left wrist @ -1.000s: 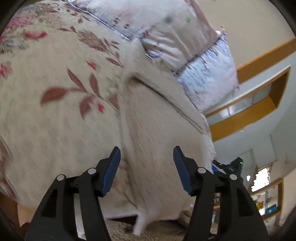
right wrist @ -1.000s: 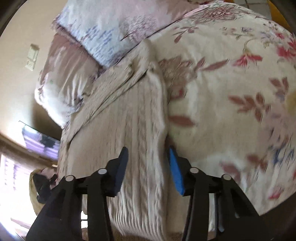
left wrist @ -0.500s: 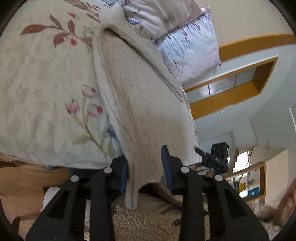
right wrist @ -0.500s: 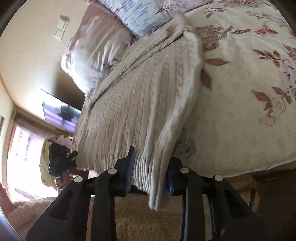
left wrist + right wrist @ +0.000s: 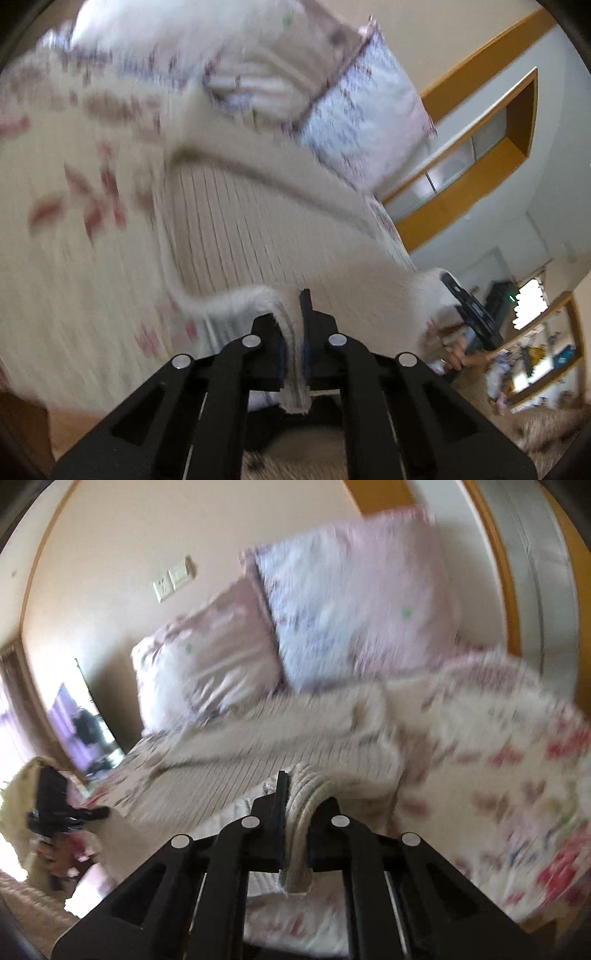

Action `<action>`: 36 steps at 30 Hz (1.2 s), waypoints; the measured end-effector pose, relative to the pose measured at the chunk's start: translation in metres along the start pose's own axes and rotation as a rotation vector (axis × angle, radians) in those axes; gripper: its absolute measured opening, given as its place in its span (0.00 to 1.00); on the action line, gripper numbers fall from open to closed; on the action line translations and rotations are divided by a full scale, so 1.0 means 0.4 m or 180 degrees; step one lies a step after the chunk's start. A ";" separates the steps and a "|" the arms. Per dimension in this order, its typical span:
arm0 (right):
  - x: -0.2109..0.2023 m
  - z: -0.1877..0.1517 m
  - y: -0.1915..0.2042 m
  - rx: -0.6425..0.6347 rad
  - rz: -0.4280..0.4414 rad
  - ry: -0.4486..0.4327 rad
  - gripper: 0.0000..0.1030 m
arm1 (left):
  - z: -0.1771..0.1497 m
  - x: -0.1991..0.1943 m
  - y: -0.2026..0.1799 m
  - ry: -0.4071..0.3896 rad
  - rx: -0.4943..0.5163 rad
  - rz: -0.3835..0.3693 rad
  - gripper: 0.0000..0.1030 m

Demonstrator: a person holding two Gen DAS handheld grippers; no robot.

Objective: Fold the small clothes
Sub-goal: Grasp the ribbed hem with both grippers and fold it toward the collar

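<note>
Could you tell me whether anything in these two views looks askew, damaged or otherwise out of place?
Nothing stands out. The cream sweater lies on the flowered bedspread, its near hem raised. The left gripper and right gripper each pinch that hem. Both views are blurred, so small flaws would not show.

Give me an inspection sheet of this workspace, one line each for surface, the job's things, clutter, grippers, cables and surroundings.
Surface: bed with a floral bedspread, red and pink flowers on cream.
Job's things: cream knit sweater lying on the bedspread, its near hem lifted at two places.
Clutter: two pillows at the head of the bed, beyond the sweater.
Grippers: left gripper shut on the hem; right gripper shut on a bunched fold of the hem.
Cables: nothing seen.
Surroundings: wall switch plate, wood-trimmed wall recess, shaggy rug below the bed; frames blurred.
</note>
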State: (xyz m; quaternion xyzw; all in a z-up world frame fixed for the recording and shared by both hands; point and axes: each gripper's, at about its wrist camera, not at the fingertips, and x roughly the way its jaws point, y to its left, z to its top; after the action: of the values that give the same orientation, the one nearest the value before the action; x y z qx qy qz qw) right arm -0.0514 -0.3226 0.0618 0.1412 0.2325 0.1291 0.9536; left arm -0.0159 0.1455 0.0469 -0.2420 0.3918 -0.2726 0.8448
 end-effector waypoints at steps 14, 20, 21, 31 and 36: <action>0.199 0.189 -0.039 0.0032 -0.0400 -0.0263 0.08 | 0.388 0.077 0.013 -0.0532 0.0096 0.0556 0.06; 0.393 0.239 -0.105 0.0267 -0.0505 0.0047 0.08 | 0.502 0.223 0.097 -0.0424 -0.0189 0.0672 0.06; 0.426 0.238 -0.122 0.0350 -0.0519 0.0126 0.08 | 0.510 0.245 0.115 -0.0380 -0.0261 0.0681 0.06; 0.662 0.239 -0.236 0.1159 -0.0592 0.0798 0.18 | 0.534 0.358 0.249 -0.0218 -0.1047 0.0485 0.07; 0.677 0.279 -0.239 0.1343 -0.0372 0.0600 0.56 | 0.562 0.375 0.249 -0.0310 -0.1188 0.0384 0.31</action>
State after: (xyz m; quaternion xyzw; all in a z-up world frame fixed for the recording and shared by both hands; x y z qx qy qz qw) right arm 0.2518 -0.3503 0.0154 0.3109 0.3501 0.0349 0.8829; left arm 0.2712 0.1647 0.0348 -0.3833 0.4081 -0.1321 0.8180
